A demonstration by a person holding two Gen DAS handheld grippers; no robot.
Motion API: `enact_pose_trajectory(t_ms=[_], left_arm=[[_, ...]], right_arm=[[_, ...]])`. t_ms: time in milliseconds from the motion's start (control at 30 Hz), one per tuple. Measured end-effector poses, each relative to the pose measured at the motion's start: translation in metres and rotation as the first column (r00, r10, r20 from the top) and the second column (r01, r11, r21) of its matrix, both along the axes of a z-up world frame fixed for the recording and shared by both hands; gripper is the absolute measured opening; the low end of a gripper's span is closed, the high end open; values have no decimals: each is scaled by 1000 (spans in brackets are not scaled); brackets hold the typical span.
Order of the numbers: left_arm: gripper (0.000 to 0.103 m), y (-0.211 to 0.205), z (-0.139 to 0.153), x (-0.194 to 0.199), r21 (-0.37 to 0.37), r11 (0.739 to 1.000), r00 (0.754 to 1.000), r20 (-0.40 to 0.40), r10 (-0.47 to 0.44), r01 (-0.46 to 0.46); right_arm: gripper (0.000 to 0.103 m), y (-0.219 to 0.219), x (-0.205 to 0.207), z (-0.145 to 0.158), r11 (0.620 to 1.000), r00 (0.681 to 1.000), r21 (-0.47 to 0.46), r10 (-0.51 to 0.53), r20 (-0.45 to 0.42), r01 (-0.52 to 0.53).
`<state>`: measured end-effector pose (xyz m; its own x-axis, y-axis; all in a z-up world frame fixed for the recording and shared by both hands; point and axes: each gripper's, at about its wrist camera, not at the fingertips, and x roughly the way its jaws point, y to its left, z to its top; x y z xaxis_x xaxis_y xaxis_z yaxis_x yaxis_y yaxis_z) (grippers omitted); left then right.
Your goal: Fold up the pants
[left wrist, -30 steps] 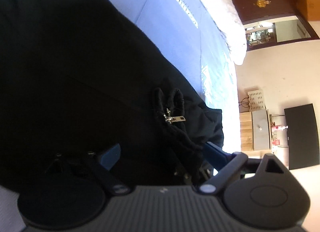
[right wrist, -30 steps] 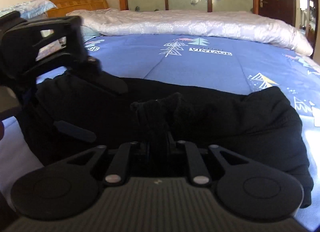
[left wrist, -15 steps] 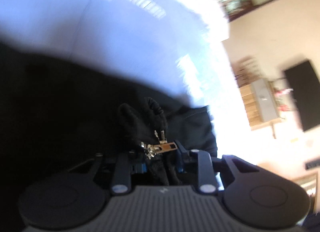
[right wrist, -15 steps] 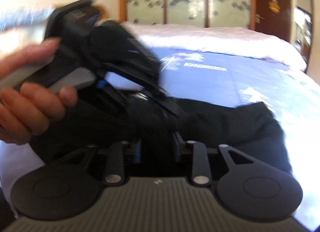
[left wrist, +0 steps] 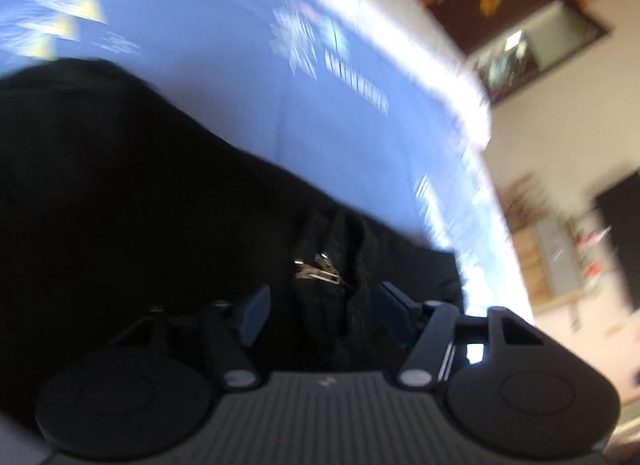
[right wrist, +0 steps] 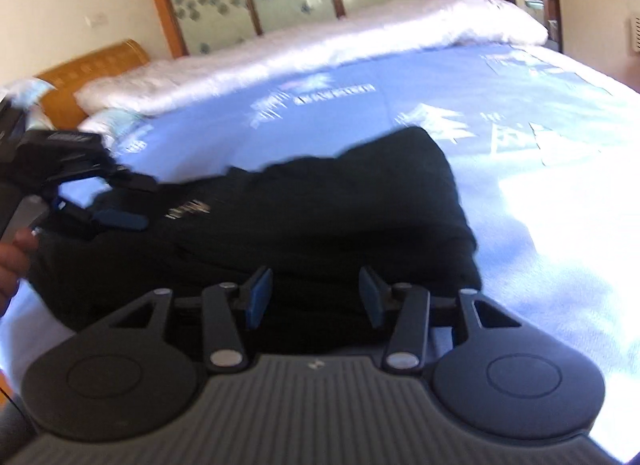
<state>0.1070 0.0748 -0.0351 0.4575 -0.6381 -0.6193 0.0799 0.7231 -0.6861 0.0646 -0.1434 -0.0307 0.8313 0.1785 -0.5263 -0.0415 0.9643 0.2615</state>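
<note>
The bed (right wrist: 400,113), under a blue printed sheet (left wrist: 240,97), carries the black pants (right wrist: 320,205), bunched in a folded heap on its near side. The right claw (right wrist: 316,297) gapes wide over the pants' near edge, gripping nothing. The left claw (left wrist: 324,313) stands wide around a fabric bunch bearing a metal zipper pull (left wrist: 318,271).

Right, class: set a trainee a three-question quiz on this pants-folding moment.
1. True or false: the right gripper is shut on the pants.
2. What colour is the sheet under the pants? A) blue B) green C) red
3. What small metal part shows between the left gripper fingers?

Key: 1 false, both grippers are open. 2 A. 3 the zipper.
</note>
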Motion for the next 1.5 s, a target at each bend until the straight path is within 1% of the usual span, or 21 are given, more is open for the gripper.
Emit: enact_pose_trajectory(t_ms=[67,133,233,300,333,400,533,600,633,700,733,767,933,1033,1133,1167,1200,1267,1300,1367,1500], left_arm=[[74,49,5,-25,-34,995,996,22,91,-90],[82,97,6,-51,-22,979,979,17,204,-203],[87,150,-3,-72,1,936,935,-42,352,-353],[89,173,-12,-78,-48,903,902,-90,422,-427],[94,182,-17,-79,-77,887,888,-104,448,-456],[102,188,-26,-77,-111,856,862,-122,492,-505],[102,196,-59,-55,-213,798,824,-221,522,-563],[101,195,-63,-45,-215,780,809,-194,555,-587],[81,191,-64,-42,-193,781,804,-175,568,-593],[41,185,-58,-30,-146,802,814,-167,557,-579],[38,191,-56,-30,-165,800,815,-176,552,-577],[37,193,-53,-31,-173,795,813,-174,556,-581],[35,174,-16,-33,-124,829,838,-56,542,-545],[35,158,7,-34,-106,861,865,19,502,-497],[35,135,31,-34,-77,896,890,104,444,-438],[35,126,38,-32,-64,907,898,129,422,-417],[35,116,43,-32,-49,919,906,150,395,-392],[35,98,49,-38,-24,939,922,186,341,-343],[35,88,54,-38,-13,948,927,207,312,-317],[35,66,64,-35,19,966,936,252,247,-260],[35,13,78,-42,65,990,940,326,101,-129]], right_arm=[[51,9,5,-2,999,999,28,32,-3,-31],[51,19,8,3,996,997,62,72,-13,-71],[51,38,24,3,985,990,108,138,-39,-133],[50,53,27,6,977,982,124,182,-58,-173],[49,60,28,8,971,976,135,207,-66,-197],[39,71,30,10,959,962,141,260,-80,-247],[38,90,19,10,956,953,101,286,-100,-276],[38,92,17,4,960,956,116,269,-118,-256],[38,92,18,2,962,958,127,258,-125,-243],[38,93,10,-3,967,964,135,234,-123,-218],[38,92,11,-1,968,967,133,227,-116,-212],[38,92,14,3,969,969,129,223,-107,-209],[36,99,50,17,964,975,150,222,-11,-218],[26,122,91,11,946,966,208,259,-22,-249],[21,151,127,-14,899,935,336,335,-112,-282],[21,163,138,-30,882,905,368,382,-190,-295],[20,174,145,-46,882,872,373,403,-280,-288],[7,175,140,-55,887,882,382,380,-280,-260],[11,168,136,-53,873,882,422,382,-276,-246],[11,143,120,-45,842,905,495,363,-221,-217],[12,79,67,-19,889,968,429,224,-110,-157]])
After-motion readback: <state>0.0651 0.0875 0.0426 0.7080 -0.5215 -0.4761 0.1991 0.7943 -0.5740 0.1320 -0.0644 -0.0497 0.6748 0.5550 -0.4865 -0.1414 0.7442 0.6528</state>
